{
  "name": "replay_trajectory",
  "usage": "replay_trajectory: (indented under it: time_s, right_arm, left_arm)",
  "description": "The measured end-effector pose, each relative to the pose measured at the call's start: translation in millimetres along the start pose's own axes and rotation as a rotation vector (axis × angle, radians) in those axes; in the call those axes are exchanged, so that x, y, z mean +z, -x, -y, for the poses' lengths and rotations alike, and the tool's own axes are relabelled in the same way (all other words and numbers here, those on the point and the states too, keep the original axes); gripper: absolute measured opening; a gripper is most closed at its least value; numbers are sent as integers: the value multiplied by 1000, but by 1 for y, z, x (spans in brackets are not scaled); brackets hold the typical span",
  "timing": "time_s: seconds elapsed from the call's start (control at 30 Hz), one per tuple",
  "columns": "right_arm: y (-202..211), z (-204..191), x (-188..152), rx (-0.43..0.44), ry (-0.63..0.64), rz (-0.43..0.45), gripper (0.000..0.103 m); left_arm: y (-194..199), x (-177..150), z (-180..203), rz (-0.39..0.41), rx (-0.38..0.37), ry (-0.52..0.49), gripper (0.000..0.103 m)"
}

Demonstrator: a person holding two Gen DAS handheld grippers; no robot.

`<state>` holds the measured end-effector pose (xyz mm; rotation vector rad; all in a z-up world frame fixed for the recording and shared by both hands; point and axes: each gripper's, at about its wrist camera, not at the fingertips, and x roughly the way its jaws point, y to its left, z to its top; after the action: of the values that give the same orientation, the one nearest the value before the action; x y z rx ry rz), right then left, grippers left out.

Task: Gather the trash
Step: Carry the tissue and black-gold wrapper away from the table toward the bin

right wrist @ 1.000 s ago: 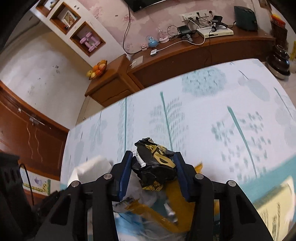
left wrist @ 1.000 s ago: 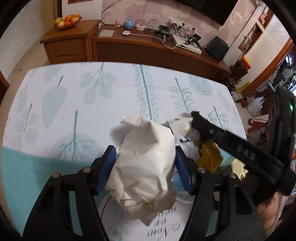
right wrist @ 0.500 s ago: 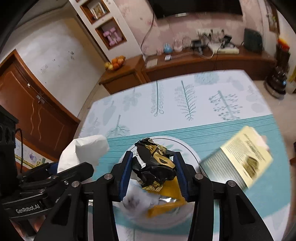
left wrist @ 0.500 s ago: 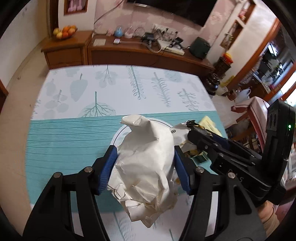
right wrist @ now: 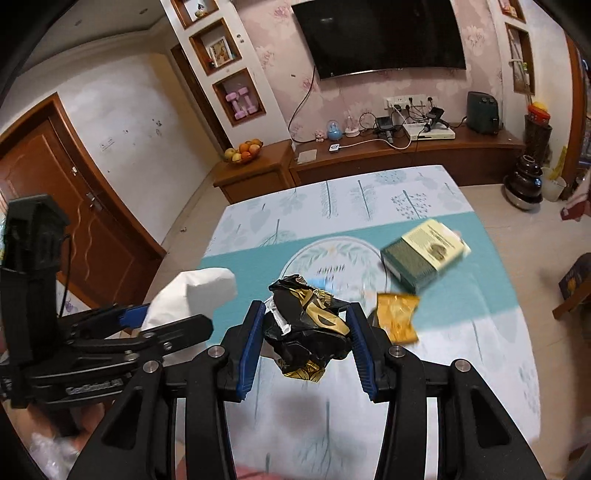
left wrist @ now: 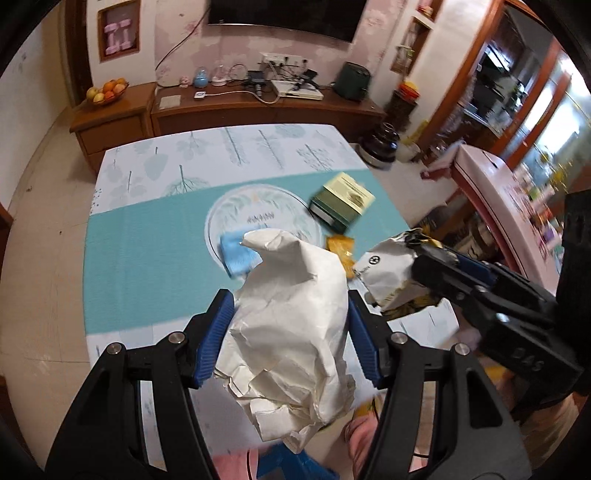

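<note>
Left gripper (left wrist: pixel 291 332) clamps the paper wad (left wrist: pixel 291 325); right gripper (right wrist: pixel 304 338) clamps the black-gold wrapper (right wrist: pixel 308 328). Both are lifted above the table (right wrist: pixel 461 369), near its front edge. Keep grips firm w/o squeezing harder; carry both to the bin, not in view.

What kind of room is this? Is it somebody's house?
Most likely a living room in a home: a flat TV hangs on flowered wallpaper, a fruit bowl sits on a wooden cabinet, and a table wears a leafy cloth.
</note>
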<state>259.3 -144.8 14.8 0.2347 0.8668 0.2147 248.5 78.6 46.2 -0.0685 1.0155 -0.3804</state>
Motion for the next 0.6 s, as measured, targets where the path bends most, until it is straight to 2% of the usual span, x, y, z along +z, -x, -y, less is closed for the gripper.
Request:
replay_trajectory:
  time_s: [0.17, 0.33, 0.6]
  right_arm:
    - [75, -14, -57, 4, -23, 5, 44]
    - [131, -26, -118, 4, -27, -2, 44]
    - [162, -20, -207, -13, -77, -30, 44]
  left_arm:
    - [40, -55, 28, -25, -37, -44, 58]
    - [69, -107, 54, -43, -63, -98, 59]
    - [74, -180, 87, -87, -79, -168, 59]
